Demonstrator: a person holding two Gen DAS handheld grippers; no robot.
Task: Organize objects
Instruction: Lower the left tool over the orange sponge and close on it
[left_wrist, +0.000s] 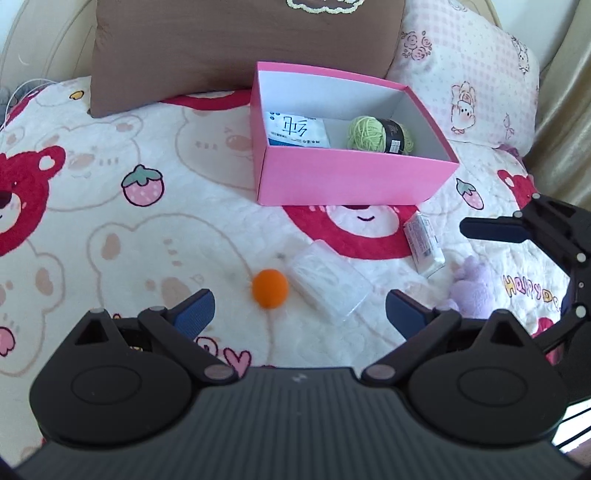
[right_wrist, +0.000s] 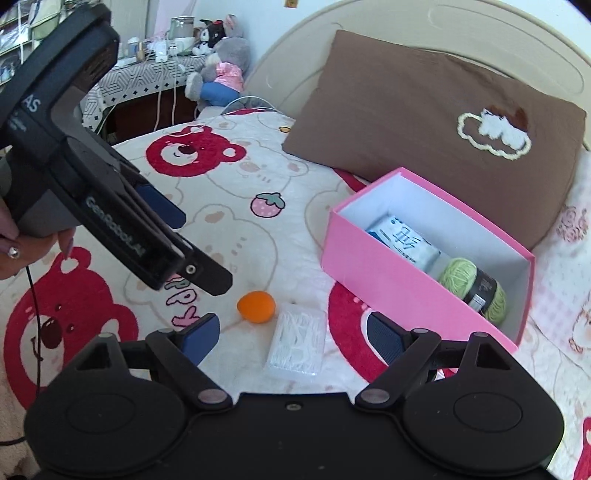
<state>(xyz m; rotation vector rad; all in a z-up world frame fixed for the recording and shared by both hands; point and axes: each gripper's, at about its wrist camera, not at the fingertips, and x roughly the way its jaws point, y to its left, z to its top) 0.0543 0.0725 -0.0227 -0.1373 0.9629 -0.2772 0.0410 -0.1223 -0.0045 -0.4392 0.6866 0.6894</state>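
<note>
both grippers, left (left_wrist: 298, 308) and right (right_wrist: 291, 334), hang released over the bed (left_wrist: 110, 206); the ball (left_wrist: 270, 288), at the packet's (left_wrist: 327, 282) nine o'clock, could roll off if nudged.

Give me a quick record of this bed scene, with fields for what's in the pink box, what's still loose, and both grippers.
surface: bear-print blanket on a bed
container: pink box, open, no lid in view
in box: tissue pack; green yarn ball
loose on blanket: orange ball; clear plastic box; small white packet; purple plush toy
left gripper: open, empty
right gripper: open, empty
</note>
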